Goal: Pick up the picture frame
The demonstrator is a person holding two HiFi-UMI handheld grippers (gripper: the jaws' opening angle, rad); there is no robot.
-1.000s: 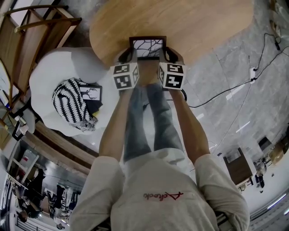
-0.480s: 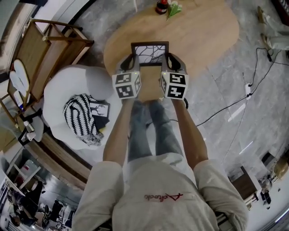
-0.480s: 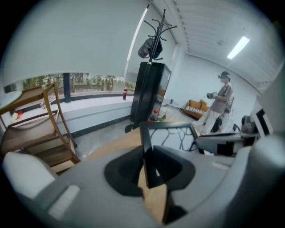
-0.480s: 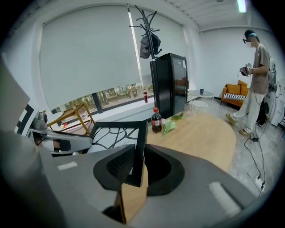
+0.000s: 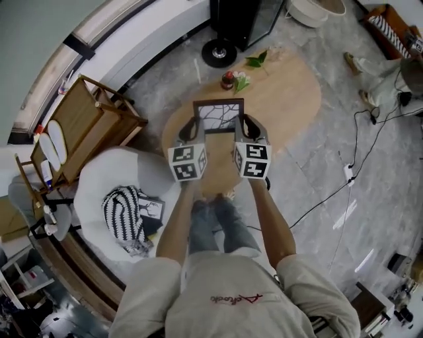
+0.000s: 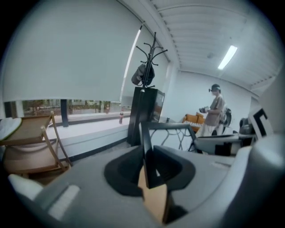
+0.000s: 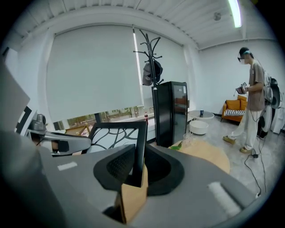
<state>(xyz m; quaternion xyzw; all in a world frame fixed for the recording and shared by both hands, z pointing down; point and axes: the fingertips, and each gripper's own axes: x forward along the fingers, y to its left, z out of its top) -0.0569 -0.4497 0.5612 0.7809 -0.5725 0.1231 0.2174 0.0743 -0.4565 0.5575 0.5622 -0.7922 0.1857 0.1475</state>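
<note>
frame (image 5: pixel 219 115) held in the air over the table (image 5: pixel 291 92)
left gripper (image 5: pixel 191 127) jaws clamped on its left edge, right gripper (image 5: pixel 246 125) jaws clamped on its right edge.

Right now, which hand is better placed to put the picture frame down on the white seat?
Left, probably. The left gripper and right gripper each clamp a side edge of the picture frame. The white seat lies on the left gripper's side, so that hand would lead.

Oval wooden table (image 5: pixel 291 99), white armchair (image 5: pixel 99 178) with striped cushion (image 5: pixel 121 215), black cabinet (image 5: pixel 238 20)
</note>
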